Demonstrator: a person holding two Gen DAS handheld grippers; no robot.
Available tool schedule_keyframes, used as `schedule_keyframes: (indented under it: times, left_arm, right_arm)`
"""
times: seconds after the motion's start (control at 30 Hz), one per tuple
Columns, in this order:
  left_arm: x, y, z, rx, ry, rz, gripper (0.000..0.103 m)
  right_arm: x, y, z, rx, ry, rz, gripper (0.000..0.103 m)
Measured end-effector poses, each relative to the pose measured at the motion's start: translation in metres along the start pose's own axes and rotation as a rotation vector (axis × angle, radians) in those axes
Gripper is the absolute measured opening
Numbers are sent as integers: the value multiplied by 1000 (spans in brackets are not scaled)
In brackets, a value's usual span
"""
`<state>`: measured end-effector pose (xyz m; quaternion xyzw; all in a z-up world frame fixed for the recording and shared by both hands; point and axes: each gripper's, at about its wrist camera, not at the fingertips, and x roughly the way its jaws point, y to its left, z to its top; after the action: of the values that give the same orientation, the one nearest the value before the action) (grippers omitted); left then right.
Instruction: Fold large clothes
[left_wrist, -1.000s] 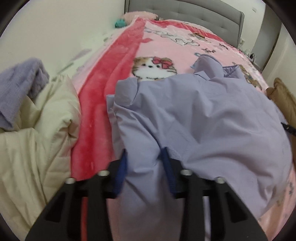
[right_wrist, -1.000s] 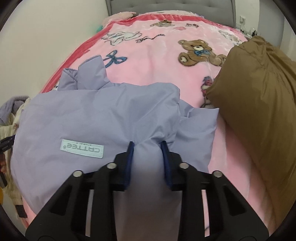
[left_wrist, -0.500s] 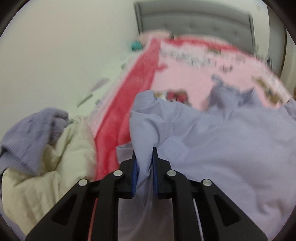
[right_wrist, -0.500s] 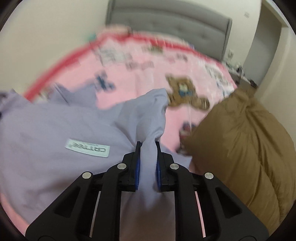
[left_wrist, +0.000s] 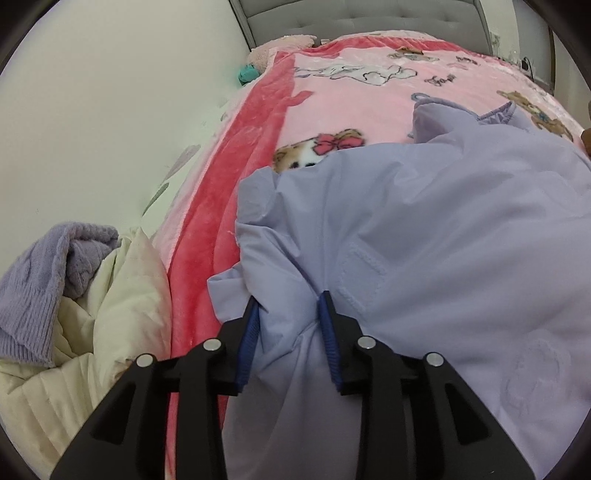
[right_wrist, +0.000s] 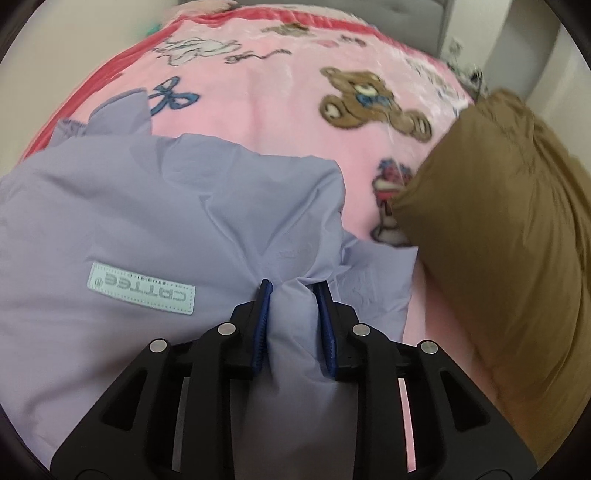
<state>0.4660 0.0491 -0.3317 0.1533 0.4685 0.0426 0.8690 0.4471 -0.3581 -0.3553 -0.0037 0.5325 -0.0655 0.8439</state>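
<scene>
With both tongs set at the near hem of the lilac jacket (left_wrist: 424, 229), I treat this step as the grip for 1 fold. The left tongs (left_wrist: 288, 306) stand apart, a bunch of lilac cloth filling the gap and touching both blue pads; I cannot tell whether they press it. The right tongs (right_wrist: 293, 291) stand the same way around a second bunch, with the pale brand label (right_wrist: 142, 288) just to their left.

The jacket lies spread on the pink blanket (left_wrist: 354, 96) ahead of both tongs. A brown garment (right_wrist: 498, 221) sits near the right tongs' right side; a cream quilt (left_wrist: 110, 302) and a purple knit (left_wrist: 40, 277) lie left of the left tongs.

1. Clamp both bunches firmly.
2. Lift both evenly.
3. Carry the hem forward, clear of the brown garment.
</scene>
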Motion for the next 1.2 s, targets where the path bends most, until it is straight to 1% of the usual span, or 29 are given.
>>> schedule_keyframes:
  times: [0.13,0.17,0.2,0.23,0.27,0.3,0.33,0.37,0.4,0.43,0.47,0.5,0.57,0.63,0.67,0.7,0.73,0.77,0.83,0.9,0.93,0.97,1.03,1.13,1.17,1.2]
  left_arm:
    - [2,1,0,-19,22,7,38]
    - [1,-1,1,-6,30,19,38]
    - [-2,-3,2,11,32,37,38]
    - [-5,-3,4,26,29,54,38]
    - [-9,-2,5,31,21,62,40]
    - [-15,0,6,28,5,58,42]
    - [-24,6,5,14,-23,27,52]
    - [-34,14,2,-3,-48,-15,64]
    - [-42,22,-1,-15,-76,-48,68]
    - [-47,27,-3,-16,-90,-59,71]
    - [-52,33,-7,-12,-103,-69,77]
    - [-54,37,-9,-8,-106,-71,80]
    - [-52,49,-15,-10,-71,-103,81]
    - [-39,63,-21,-35,7,-147,83]
    - [-34,67,-24,-48,31,-171,83]
    - [-28,73,-27,-71,56,-210,83]
    - [-25,75,-29,-87,66,-231,84]
    - [-18,77,-30,-97,91,-261,84]
    - [-5,78,-30,-100,141,-306,87]
    - [7,79,-30,-99,166,-331,92]
    - [12,80,-30,-98,181,-348,95]
    - [16,82,-31,-101,193,-366,96]
    - [21,88,-32,-120,207,-403,97]
    - [29,94,-34,-136,233,-461,98]
    - [33,96,-35,-158,247,-484,98]
    - [37,97,-35,-185,261,-489,98]
  right_arm:
    - [2,6,-1,-9,11,-34,26]
    - [1,8,-1,-18,5,-64,31]
    - [-2,9,-1,-19,-3,-96,43]
    - [-6,8,0,-14,-16,-131,51]
    - [-15,4,-1,-4,-48,-139,57]
    - [-28,-4,-5,18,-96,-94,56]
    - [-36,-11,-7,38,-124,-67,58]
    - [-48,-20,-12,67,-163,-33,67]
    - [-57,-30,-17,87,-193,-7,75]
    - [-66,-42,-24,106,-210,38,75]
    - [-69,-48,-26,111,-206,61,75]
    - [-70,-55,-30,114,-190,82,75]
    - [-65,-67,-35,102,-132,135,76]
    - [-57,-75,-39,105,-76,209,76]
    - [-53,-75,-41,110,-60,226,78]
    - [-48,-76,-41,119,-42,237,80]
    - [-43,-77,-41,132,-24,251,83]
    - [-33,-79,-39,149,11,275,84]
    - [-24,-76,-41,150,40,283,90]
    - [-11,-75,-38,147,78,300,94]
    - [-5,-76,-38,164,103,328,94]
    - [-2,-77,-38,180,117,351,94]
    - [2,-82,-39,217,138,431,94]
    - [8,-83,-39,233,171,533,94]
    - [11,-81,-37,225,183,542,94]
    - [14,-79,-35,219,190,544,96]
